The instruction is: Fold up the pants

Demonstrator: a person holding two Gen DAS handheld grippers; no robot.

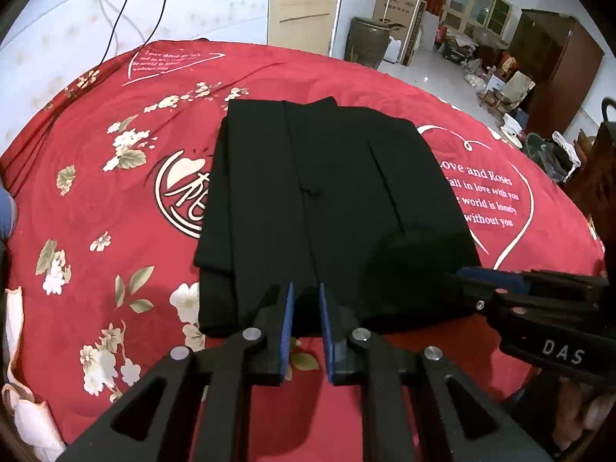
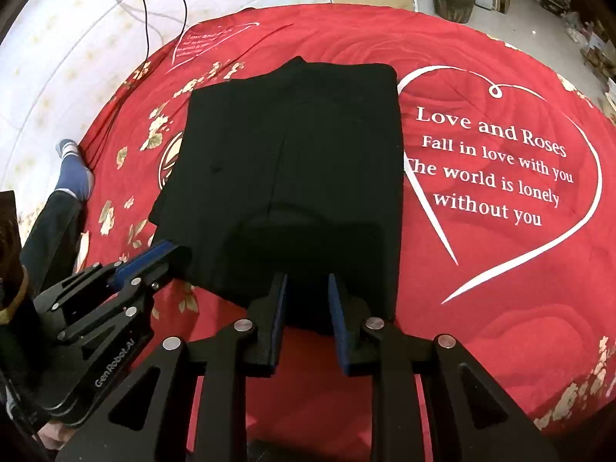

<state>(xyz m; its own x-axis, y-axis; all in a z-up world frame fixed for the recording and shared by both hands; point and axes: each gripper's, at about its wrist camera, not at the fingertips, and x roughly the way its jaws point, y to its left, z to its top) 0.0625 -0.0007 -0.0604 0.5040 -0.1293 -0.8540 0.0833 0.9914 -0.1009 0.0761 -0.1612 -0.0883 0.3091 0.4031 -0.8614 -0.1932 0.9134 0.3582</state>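
We have the black pants lying folded into a compact rectangle on the red quilted bedspread, its long axis running straight away from both tools, the near edge right at our fingertips. The left gripper sits at the near edge towards its left half, the right gripper at the same edge further right, so each is equally close to its own corner. Both pairs of blue-padded jaws stand slightly apart, with dark cloth showing in the gaps; we cannot tell whether the pads are pinching the fabric or have let it go. The cloth looks soft, matte and thick, layered with lengthwise creases and a small bulge near the front. The bedspread is printed with white flowers and a heart outline.
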